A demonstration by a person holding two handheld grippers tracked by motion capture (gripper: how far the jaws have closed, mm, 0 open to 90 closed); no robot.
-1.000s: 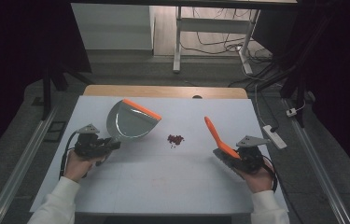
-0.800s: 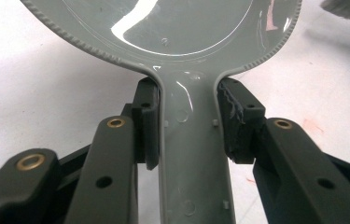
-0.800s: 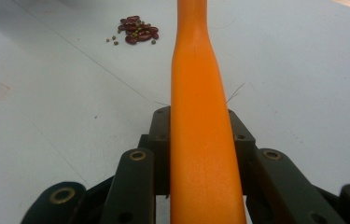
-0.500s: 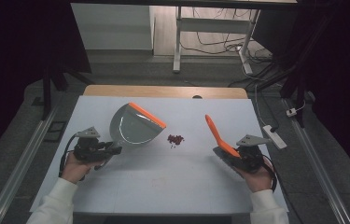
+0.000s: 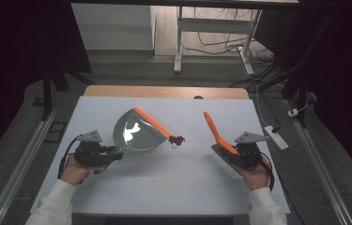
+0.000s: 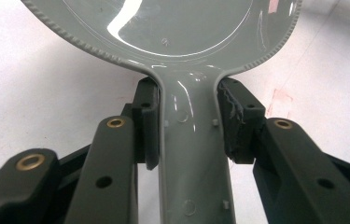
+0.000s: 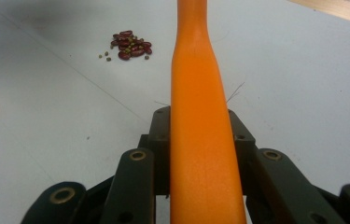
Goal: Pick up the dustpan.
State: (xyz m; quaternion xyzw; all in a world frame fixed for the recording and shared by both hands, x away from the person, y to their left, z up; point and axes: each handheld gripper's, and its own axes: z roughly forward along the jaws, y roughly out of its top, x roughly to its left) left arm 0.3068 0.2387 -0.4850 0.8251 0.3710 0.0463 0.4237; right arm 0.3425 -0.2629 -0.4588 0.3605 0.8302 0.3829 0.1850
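So the little pile of red beans [image 5: 177, 139] sits mid-worktop [image 5: 164, 187], touching the orange lip of the grey dustpan [image 5: 138, 133], which the left tool [image 5: 112, 154] clamps by its handle. The orange brush [image 5: 218, 133] lies well off to the pile's right, clamped in the right tool [image 5: 232, 157], long axis angling up-left toward the beans. I'd guess a leftward sweep comes next.
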